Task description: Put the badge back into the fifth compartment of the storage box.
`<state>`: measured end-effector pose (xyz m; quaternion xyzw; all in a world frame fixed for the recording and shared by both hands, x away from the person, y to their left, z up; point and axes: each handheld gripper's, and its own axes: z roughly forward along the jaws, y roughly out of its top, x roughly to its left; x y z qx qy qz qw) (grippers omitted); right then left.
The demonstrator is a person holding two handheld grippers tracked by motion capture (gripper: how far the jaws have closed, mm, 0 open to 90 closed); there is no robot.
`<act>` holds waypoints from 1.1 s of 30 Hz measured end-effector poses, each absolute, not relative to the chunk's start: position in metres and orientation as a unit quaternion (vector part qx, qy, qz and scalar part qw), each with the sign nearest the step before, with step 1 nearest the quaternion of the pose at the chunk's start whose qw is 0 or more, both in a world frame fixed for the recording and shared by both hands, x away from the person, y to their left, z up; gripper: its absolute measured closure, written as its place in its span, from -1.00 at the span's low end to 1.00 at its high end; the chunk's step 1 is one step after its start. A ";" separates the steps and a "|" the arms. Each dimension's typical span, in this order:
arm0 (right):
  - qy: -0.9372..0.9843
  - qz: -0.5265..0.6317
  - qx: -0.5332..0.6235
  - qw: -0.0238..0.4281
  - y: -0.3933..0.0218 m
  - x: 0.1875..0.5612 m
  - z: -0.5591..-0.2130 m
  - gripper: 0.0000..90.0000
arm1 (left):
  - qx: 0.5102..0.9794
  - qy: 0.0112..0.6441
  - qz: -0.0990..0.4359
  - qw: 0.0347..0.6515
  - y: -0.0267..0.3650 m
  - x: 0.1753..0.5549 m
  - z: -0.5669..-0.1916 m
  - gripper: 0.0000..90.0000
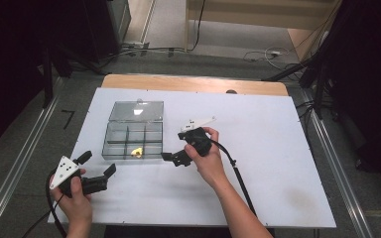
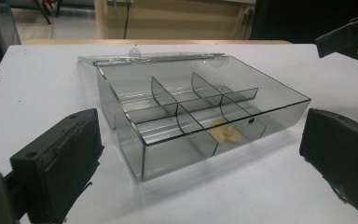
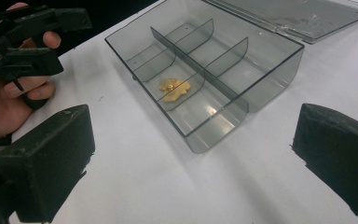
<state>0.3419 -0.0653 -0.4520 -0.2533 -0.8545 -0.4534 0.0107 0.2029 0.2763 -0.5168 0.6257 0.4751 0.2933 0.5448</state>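
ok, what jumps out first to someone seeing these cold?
A smoky clear compartment box sits mid-table on the white sheet with its lid flipped open away from the person. One small yellow piece lies in the middle compartment of the near row, the one bright spot. Both tools, left tool and right tool, hang open near the box, holding nothing.

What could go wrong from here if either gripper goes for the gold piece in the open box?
1. The gold piece lies flat in a narrow compartment; the dividers may block wide jaws.
2. The clear box sits loose on the white table; a push from the right gripper could slide it.
3. The left gripper and the right one flank the box, both open; they could collide over it.
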 end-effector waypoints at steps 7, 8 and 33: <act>-0.851 -0.457 -0.259 0.005 -0.081 0.339 -0.454 -1.00 | 0.625 0.475 0.293 0.546 0.276 0.203 -0.517 -1.00; -0.851 -0.457 -0.260 0.005 -0.083 0.339 -0.455 -1.00 | 0.626 0.475 0.293 0.546 0.276 0.203 -0.517 -1.00; -0.833 -0.471 -0.291 -0.020 -0.149 0.330 -0.459 -1.00 | 0.625 0.476 0.291 0.546 0.277 0.203 -0.517 -1.00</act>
